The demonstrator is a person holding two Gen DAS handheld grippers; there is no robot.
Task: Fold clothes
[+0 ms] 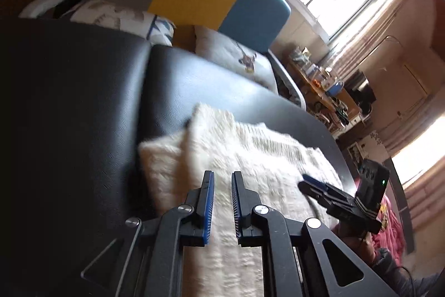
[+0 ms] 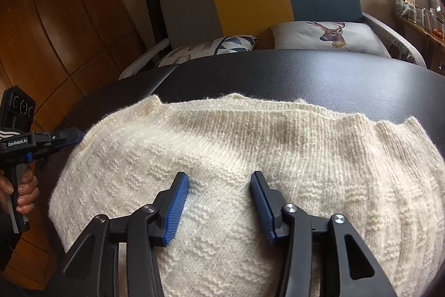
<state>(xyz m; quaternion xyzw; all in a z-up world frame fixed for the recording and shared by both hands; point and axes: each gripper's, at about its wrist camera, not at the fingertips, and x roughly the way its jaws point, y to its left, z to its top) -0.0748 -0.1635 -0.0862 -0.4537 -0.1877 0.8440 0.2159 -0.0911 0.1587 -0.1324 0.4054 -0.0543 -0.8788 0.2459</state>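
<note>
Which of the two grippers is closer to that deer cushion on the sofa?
Right. The right gripper hovers over the knit sweater's middle, facing the deer cushion. The left gripper sits at the sweater's left edge, farther away.

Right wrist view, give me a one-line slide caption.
Open right gripper poised over a cream knitted sweater on a black leather surface.

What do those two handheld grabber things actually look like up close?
Both are black, angular linkage frames with silver rivets and triangular cut-outs. The left gripper and the right gripper each carry two fingers with ribbed blue pads. Seen from the right wrist camera, the left one has a pistol-style handle, white "GenRobot.AI" lettering and a black box on top; the right one's box shows a green light.
</note>
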